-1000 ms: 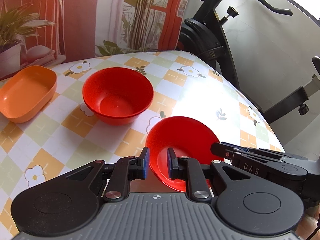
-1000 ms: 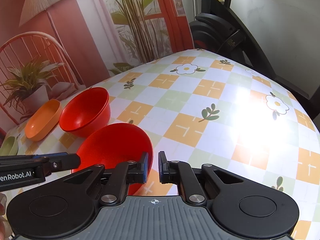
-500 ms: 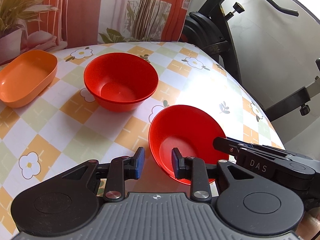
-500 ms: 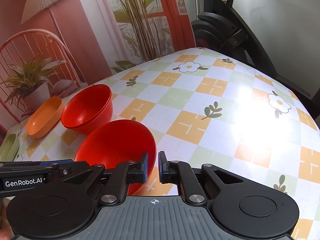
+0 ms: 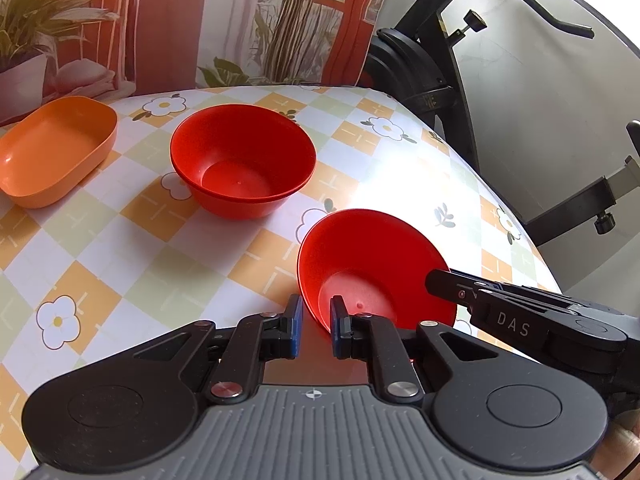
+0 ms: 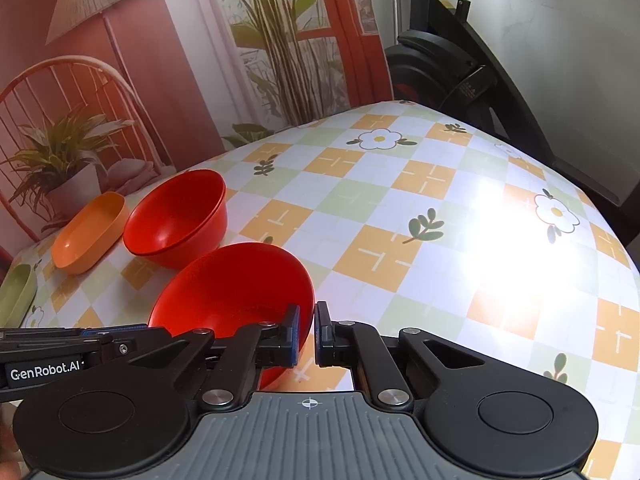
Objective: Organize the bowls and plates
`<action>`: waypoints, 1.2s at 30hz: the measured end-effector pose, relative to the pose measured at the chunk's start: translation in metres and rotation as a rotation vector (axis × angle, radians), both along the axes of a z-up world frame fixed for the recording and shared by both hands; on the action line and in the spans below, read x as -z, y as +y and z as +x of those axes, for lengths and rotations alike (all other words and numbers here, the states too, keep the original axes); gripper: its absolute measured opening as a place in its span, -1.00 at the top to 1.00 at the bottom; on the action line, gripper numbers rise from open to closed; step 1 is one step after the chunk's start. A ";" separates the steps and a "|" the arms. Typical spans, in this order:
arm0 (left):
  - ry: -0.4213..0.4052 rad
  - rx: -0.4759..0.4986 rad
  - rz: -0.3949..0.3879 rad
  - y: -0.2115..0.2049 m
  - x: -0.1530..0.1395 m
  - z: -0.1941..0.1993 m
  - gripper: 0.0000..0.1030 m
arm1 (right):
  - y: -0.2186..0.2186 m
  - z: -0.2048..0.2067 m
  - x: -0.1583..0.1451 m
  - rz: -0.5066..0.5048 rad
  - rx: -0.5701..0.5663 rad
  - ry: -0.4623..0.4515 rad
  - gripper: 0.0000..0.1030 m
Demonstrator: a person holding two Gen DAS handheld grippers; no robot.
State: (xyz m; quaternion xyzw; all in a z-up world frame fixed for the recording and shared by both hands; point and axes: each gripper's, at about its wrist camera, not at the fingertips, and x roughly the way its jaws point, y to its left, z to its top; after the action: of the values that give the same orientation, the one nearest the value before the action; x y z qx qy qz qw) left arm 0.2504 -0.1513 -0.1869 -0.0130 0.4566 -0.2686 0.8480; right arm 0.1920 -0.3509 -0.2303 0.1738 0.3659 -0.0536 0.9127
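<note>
A red bowl (image 5: 372,264) (image 6: 232,288) hangs tilted just above the checked floral tablecloth (image 5: 120,280), held from two sides. My right gripper (image 6: 306,334) is shut on its right rim. My left gripper (image 5: 316,320) has closed on the near-left rim, one pad inside the bowl and one outside. In the left wrist view the right gripper's fingers (image 5: 452,284) reach in over the far rim. A second red bowl (image 5: 240,160) (image 6: 176,216) stands upright further back, with a double rim line. Left of it lies an orange oblong dish (image 5: 52,160) (image 6: 88,232).
A pale green dish (image 6: 16,296) shows at the far left edge. A black exercise bike (image 5: 432,80) (image 6: 440,76) stands just past the table's rounded right edge. A printed backdrop of plants and a chair rises behind the table. Bare cloth (image 6: 440,240) spreads to the right.
The left jaws widened half a second ago and have narrowed again onto the bowl's rim. The left camera has moved forward and tipped down. The right gripper kept its hold.
</note>
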 end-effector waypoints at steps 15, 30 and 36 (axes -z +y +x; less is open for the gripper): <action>-0.053 -0.042 -0.026 0.016 -0.018 0.003 0.70 | 0.013 0.012 -0.018 -0.027 -0.045 -0.027 0.86; -0.171 -0.105 -0.009 0.031 -0.058 0.035 0.70 | 0.036 0.066 -0.063 -0.053 -0.114 -0.120 0.85; -0.172 -0.114 -0.019 0.033 -0.060 0.041 0.70 | 0.038 0.075 -0.068 -0.043 -0.117 -0.133 0.85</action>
State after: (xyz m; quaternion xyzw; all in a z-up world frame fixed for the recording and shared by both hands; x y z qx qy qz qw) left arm 0.2915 -0.1179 -0.1274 -0.0239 0.3782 -0.2243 0.8978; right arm 0.2666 -0.3134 -0.1626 0.1357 0.3126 0.0035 0.9401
